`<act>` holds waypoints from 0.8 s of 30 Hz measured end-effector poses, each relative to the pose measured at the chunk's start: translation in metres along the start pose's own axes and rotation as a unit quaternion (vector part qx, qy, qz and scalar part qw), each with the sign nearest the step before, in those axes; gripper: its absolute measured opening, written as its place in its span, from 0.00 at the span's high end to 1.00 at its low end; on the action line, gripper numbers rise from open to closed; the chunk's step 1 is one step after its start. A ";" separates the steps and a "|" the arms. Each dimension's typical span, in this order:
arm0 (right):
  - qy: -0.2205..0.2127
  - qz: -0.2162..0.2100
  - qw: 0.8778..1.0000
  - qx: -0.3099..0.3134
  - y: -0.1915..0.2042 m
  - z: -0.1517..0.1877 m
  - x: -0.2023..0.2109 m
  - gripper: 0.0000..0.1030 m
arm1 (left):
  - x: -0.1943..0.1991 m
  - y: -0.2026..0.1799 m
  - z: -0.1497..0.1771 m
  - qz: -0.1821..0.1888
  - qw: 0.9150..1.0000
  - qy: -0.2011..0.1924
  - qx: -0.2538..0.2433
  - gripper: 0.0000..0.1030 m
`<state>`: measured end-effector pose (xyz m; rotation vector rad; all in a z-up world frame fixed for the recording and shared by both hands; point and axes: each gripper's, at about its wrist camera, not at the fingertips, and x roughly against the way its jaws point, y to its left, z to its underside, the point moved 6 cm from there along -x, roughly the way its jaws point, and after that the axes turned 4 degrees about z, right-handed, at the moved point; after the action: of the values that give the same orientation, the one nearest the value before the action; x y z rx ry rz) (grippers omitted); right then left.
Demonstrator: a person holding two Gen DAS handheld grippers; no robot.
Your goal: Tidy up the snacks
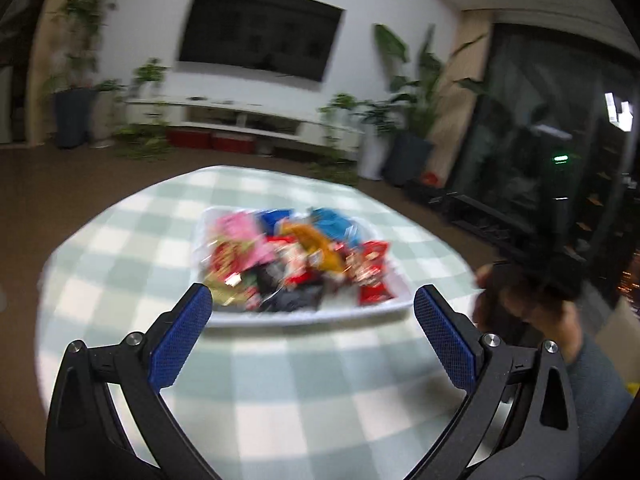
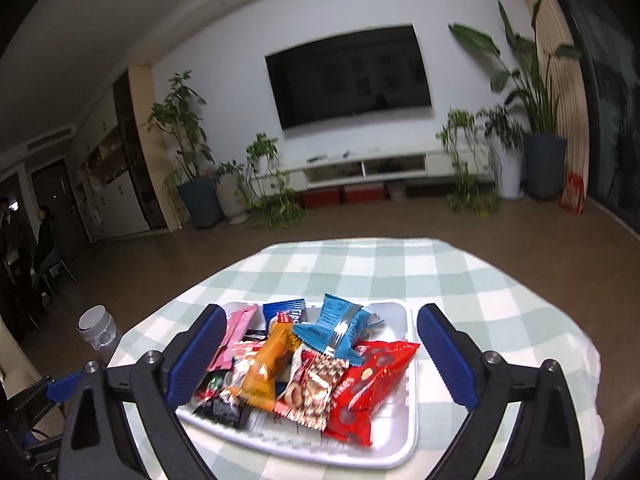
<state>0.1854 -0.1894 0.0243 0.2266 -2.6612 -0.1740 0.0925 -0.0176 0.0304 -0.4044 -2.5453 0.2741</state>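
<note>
from my right wrist view the white tray (image 2: 402,322) sits sharp on the checked tablecloth (image 2: 500,304), heaped with snack packets: a red bag (image 2: 366,384), a blue packet (image 2: 336,330), an orange one (image 2: 268,364), a pink one (image 2: 236,338). over on the left wrist view that same tray (image 1: 320,316) is smeared with blur, but i get something the other misses: a hand (image 1: 532,304) in a grey sleeve gripping the dark handle off to the side. left gripper (image 1: 312,304) is spread wide with nothing in it, tilted down toward the tray. right gripper (image 2: 318,322) is also spread wide and empty, framing the tray's near end, angled downward.
</note>
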 end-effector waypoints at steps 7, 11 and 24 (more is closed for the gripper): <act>-0.020 0.025 0.999 -0.015 0.007 0.032 0.064 0.02 | 0.045 0.015 0.061 -0.058 0.997 0.031 0.051 0.01; -0.014 0.043 0.999 -0.023 0.012 0.062 0.097 0.02 | 0.066 0.012 0.067 -0.124 0.992 0.013 0.010 0.01; 0.012 0.102 0.994 0.039 0.036 0.108 0.118 0.02 | 0.057 0.016 0.086 -0.183 0.981 0.063 -0.002 0.00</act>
<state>0.0274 -0.1671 -0.0142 -0.0202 -2.6483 -0.0016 0.0029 0.0068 -0.0180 0.0478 -2.4365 0.1016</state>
